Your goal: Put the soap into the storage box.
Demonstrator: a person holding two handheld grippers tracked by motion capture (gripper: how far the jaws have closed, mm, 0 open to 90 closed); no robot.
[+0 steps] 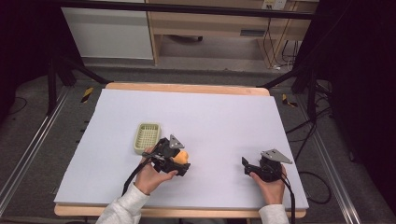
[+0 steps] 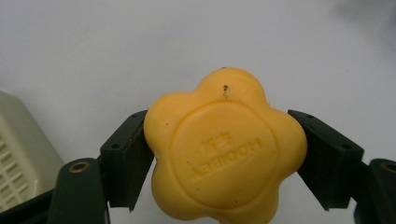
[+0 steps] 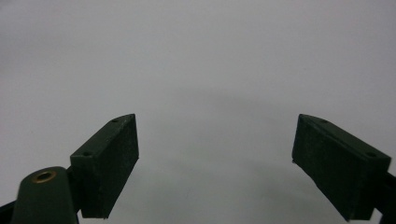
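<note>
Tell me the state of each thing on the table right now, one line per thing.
Yellow flower-shaped soap: gripped between the left jaws, beside the basket.
Left hand-held gripper: shut on the soap.
Right hand-held gripper: open, nothing between its jaws.
Pale green basket: upright on the table, looks empty.

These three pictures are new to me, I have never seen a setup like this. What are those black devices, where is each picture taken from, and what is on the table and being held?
A person sits at a table covered in pale sheeting and holds a hand-operated two-jaw gripper in each hand; there is no robot arm.

The high view looks down from above the person's side. The other two pictures come from cameras riding on each gripper, looking along its black jaws.

The left gripper is shut on a yellow flower-shaped soap, its jaws pressing both sides. Raised lettering shows on the soap's face. The right gripper is open with nothing between its jaws, held by the right hand low over the table.

A small pale green basket stands on the table just beyond the left gripper.
</note>
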